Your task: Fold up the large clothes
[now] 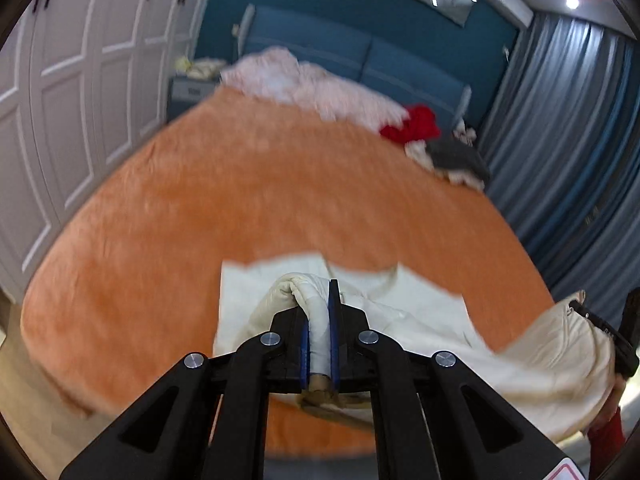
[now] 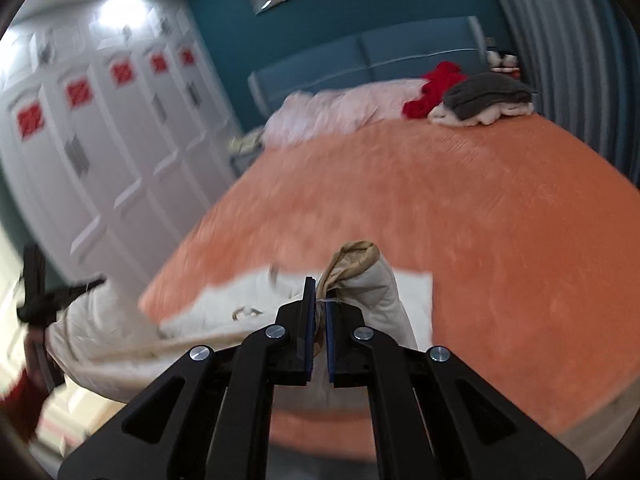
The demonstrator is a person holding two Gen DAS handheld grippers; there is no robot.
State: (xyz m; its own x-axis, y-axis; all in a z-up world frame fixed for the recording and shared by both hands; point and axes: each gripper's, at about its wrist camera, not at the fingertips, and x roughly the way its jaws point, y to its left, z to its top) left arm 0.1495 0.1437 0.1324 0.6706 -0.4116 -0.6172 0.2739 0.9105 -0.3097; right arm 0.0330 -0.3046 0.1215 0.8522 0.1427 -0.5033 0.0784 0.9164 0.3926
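A large cream-white garment (image 1: 420,312) hangs between both grippers over the near end of an orange bed (image 1: 248,184). My left gripper (image 1: 320,300) is shut on a bunched roll of its cloth, which sticks out past the blue pads. Its far part lies flat on the bed. At the right edge of the left wrist view the right gripper (image 1: 616,336) holds the other end. In the right wrist view my right gripper (image 2: 318,304) is shut on a fold of the same garment (image 2: 372,280), whose tan lining shows. The left gripper (image 2: 48,296) appears at the left there.
A pink quilt (image 1: 312,80) lies by the blue headboard (image 1: 360,52). Red cloth (image 2: 436,88) and a grey and cream pile (image 2: 484,98) sit at the bed's far right corner. White wardrobe doors (image 1: 80,92) line the left; grey curtains (image 1: 568,128) hang on the right.
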